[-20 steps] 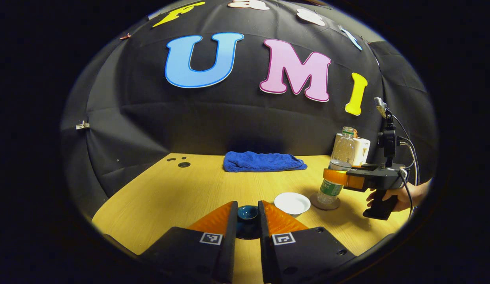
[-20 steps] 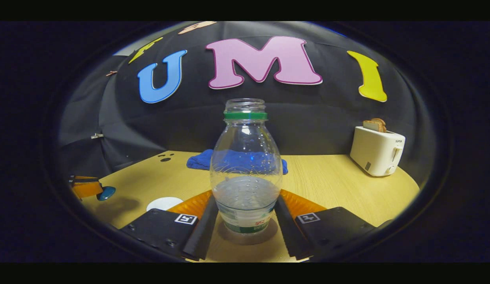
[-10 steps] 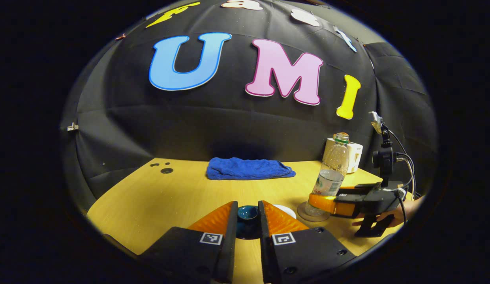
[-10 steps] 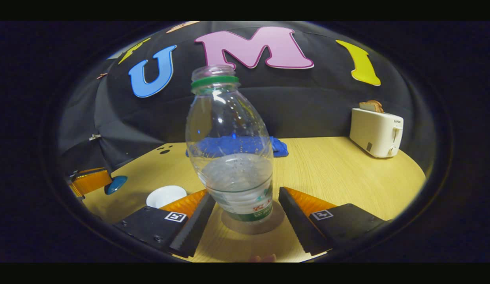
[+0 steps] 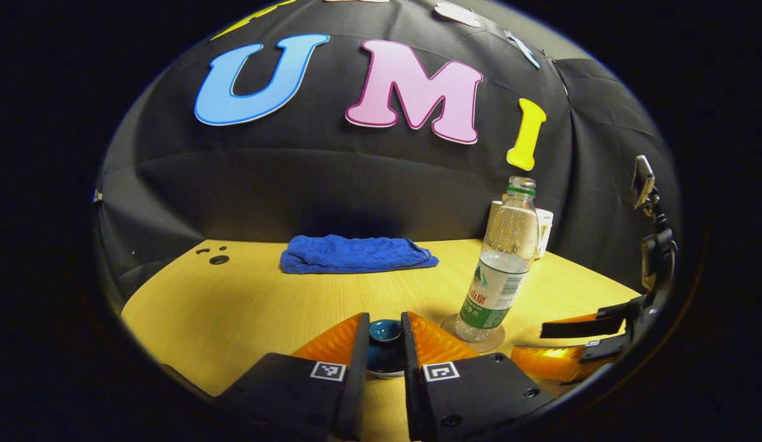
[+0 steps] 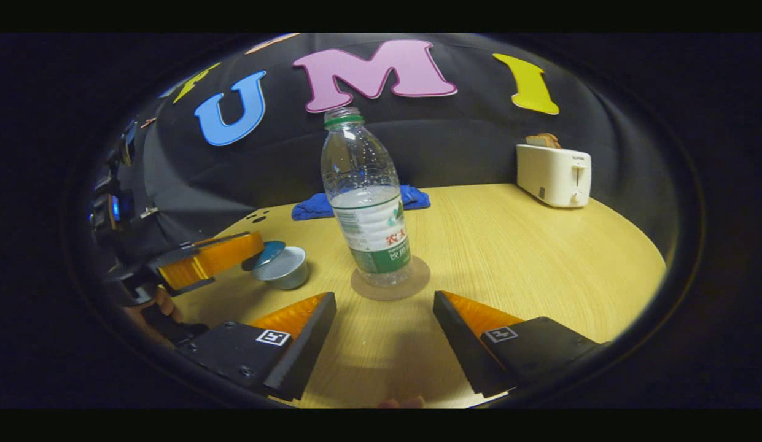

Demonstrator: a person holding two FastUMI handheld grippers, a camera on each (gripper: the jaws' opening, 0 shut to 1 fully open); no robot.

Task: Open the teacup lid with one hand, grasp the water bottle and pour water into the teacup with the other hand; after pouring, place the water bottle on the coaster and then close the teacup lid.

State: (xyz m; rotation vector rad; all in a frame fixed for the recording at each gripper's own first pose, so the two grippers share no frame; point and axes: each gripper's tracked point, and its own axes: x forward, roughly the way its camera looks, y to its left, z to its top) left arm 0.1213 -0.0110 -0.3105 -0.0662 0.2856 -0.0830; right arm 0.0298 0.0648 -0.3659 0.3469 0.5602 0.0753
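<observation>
The water bottle (image 6: pixel 368 202) stands upright on the round coaster (image 6: pixel 390 283) near the desk (image 6: pixel 528 264) middle. The right tool (image 6: pixel 384 334) sits just short of it, jaws spread wide, touching nothing. Toward the left edge, the left tool (image 6: pixel 233 255) holds the lid (image 6: pixel 265 254) just over the teacup (image 6: pixel 285 268).

The water bottle (image 6: pixel 368 202) wears a printed label (image 6: pixel 379 236), with red characters on white above a green band of pale print. A small dark word, probably a brand mark, sits on the toaster (image 6: pixel 554 175), too small to make out. Square black-and-white coded markers (image 5: pixel 328 370) sit on the finger blocks of the left gripper (image 5: pixel 384 344) and of the right gripper (image 6: pixel 384 304).
</observation>
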